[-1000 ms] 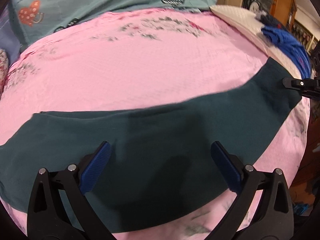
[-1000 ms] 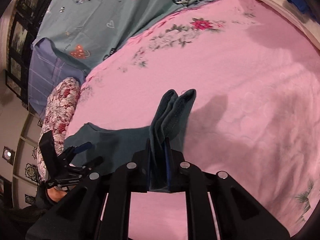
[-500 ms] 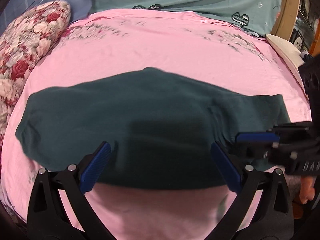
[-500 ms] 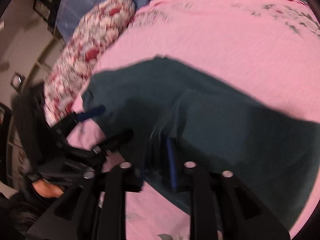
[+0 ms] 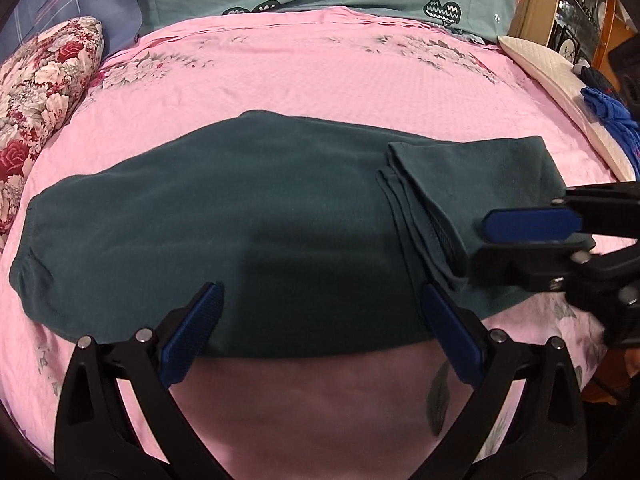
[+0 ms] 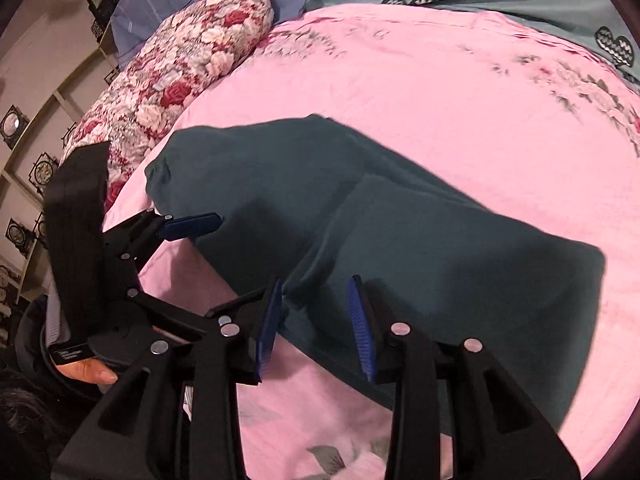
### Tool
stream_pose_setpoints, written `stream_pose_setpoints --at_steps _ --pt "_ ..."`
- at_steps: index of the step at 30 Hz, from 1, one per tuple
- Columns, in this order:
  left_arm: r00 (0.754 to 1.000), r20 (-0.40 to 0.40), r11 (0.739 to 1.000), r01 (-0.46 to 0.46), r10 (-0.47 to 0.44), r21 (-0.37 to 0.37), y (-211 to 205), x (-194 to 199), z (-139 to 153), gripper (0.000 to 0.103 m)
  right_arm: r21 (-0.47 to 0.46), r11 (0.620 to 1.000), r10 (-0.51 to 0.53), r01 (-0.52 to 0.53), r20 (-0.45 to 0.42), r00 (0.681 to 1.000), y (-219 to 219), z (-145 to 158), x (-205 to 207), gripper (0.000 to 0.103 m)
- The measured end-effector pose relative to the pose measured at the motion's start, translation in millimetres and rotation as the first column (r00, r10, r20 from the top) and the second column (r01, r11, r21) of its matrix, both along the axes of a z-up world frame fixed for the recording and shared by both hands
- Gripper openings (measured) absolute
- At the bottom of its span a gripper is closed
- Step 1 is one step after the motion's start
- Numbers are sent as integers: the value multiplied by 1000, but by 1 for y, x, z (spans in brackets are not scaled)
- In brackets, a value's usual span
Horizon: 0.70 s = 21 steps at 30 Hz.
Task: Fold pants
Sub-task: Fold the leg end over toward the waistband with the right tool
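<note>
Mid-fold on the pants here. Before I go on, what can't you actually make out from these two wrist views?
- Left wrist view: the right gripper covers the pants' folded-over cuffs, so contact there is unclear.
- Left wrist view: the left gripper's shadow hides the pants' near edge.
- Right wrist view: the pants' far right end sinks into shadow.
- Both views: layers under the fold are hidden by the top layer.
</note>
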<state>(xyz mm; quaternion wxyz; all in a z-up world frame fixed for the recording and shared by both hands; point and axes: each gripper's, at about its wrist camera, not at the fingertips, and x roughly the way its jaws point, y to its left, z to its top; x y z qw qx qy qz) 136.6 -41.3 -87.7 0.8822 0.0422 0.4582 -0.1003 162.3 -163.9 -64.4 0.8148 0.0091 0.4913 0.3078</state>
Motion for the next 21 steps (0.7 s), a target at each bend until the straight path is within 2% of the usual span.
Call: stream_pose_setpoints --at_steps 2,3,4,5,9,11,14,17,21 --pt "1000 1 1000 3 -3 4 1 -3 -1 101 1 1000 2 -2 -18 1000 5 -7 3 33" --pt "1000 3 1000 4 -4 4 2 -5 -2 101 4 1000 0 0 -29 1000 7 -11 5 21" --pt "1000 7 1000 4 -4 5 2 -6 -2 101 11 1000 5 -5 -42 999 8 -15 5 16" --pt "1000 11 1000 3 -3 3 2 -7 -3 101 20 1000 10 -9 -41 999 10 -17 4 6" --pt "1000 19 1000 3 -2 -3 3 -7 -3 101 79 997 -24 25 -13 1000 -3 -10 -2 4" --pt "1000 20 1000 7 -7 -6 3 -8 -3 101 142 989 -37 38 -11 999 -15 4 -7 4" --pt "1000 21 1000 10 -10 -9 6 -9 -2 101 181 983 -10 7 15 1000 -18 27 -19 4" --pt "1000 22 1000 4 -4 -13 10 -12 -1 101 143 989 36 -37 11 999 -3 29 -25 4" --pt "1000 20 1000 -14 14 -15 21 -16 -1 101 56 997 48 -45 -49 998 16 -6 -18 4"
